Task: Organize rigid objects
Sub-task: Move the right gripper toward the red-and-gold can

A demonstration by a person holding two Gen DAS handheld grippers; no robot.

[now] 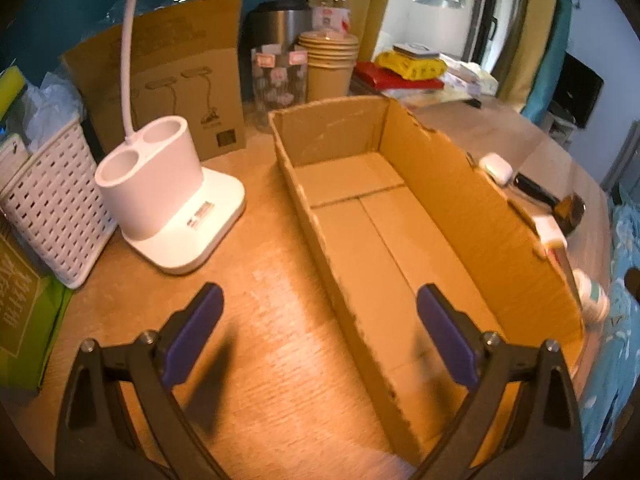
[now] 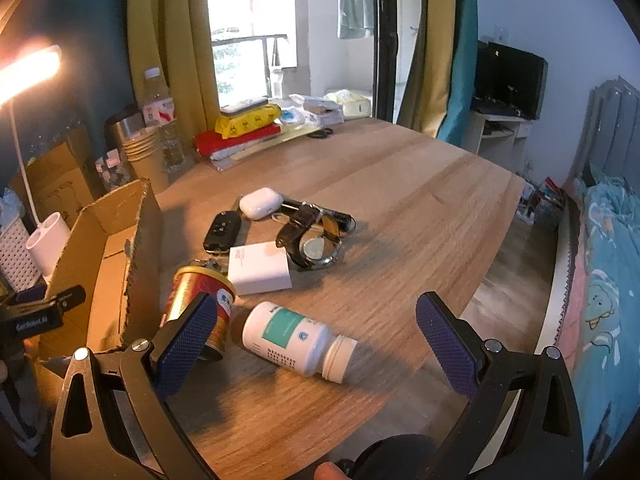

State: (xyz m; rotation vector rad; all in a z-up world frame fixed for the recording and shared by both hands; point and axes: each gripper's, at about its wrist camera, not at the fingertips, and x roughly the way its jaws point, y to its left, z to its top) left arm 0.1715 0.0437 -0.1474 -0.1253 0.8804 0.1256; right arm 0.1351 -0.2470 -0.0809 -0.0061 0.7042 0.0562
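Note:
An open, empty cardboard box [image 1: 400, 216] lies on the wooden table; its side also shows in the right wrist view [image 2: 120, 248]. My left gripper [image 1: 320, 332] is open and empty, hovering over the box's near left wall. My right gripper [image 2: 316, 336] is open and empty above a white pill bottle [image 2: 296, 338] lying on its side. Beside the bottle stand a red-gold can [image 2: 200, 304], a white box [image 2: 260, 268], a black car key [image 2: 222, 232], a white earbud case [image 2: 259, 203], a wristwatch [image 2: 314, 240] and a black flashlight [image 2: 320, 214].
A white desk lamp base [image 1: 168, 200], a white woven basket [image 1: 52, 204] and a brown carton [image 1: 176, 80] stand left of the box. Paper cups [image 1: 328, 64], a jar, a water bottle and stacked packets line the table's back. The table edge and a bed [image 2: 600, 280] lie to the right.

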